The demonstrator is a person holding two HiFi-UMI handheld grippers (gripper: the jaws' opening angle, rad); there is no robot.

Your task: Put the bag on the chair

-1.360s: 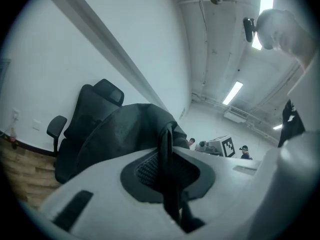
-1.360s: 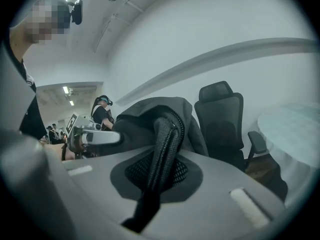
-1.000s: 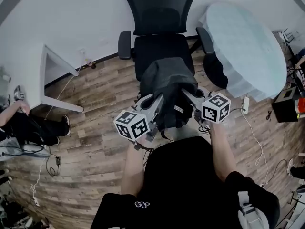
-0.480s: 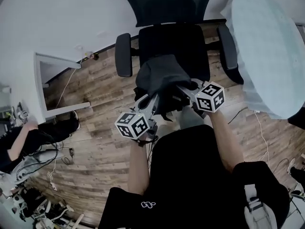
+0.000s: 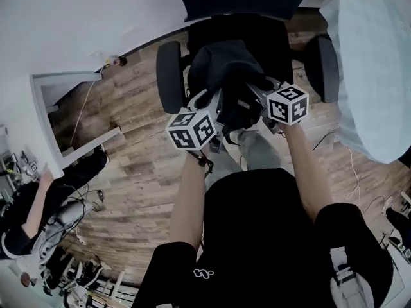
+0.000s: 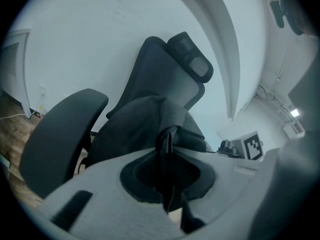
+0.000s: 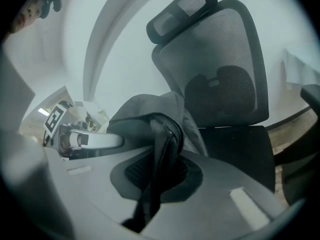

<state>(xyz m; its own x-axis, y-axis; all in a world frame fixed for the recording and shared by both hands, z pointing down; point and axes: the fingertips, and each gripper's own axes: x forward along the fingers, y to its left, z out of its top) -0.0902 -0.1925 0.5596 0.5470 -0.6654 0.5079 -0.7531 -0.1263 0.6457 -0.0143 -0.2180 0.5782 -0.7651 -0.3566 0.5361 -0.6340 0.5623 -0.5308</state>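
A dark grey fabric bag (image 5: pixel 226 69) hangs between both grippers over the front of the seat of a black office chair (image 5: pixel 172 76). My left gripper (image 5: pixel 217 102) is shut on a fold of the bag (image 6: pixel 165 139). My right gripper (image 5: pixel 253 95) is shut on the bag's zipped edge (image 7: pixel 162 149). In the left gripper view the chair's armrest (image 6: pixel 60 134) is at the left and its backrest (image 6: pixel 172 84) rises behind the bag. The right gripper view shows the mesh backrest (image 7: pixel 220 74) and seat (image 7: pixel 240 149) just beyond the bag.
A round pale table (image 5: pixel 379 63) stands right of the chair. A white desk (image 5: pixel 64 108) is at the left on the wood floor (image 5: pixel 128 172). Another person (image 5: pixel 32 217) and cables lie at the lower left. The holder's legs fill the bottom of the head view.
Both grippers and the bag have moved forward, from in front of the chair to over its seat. The chair now appears closer and larger.
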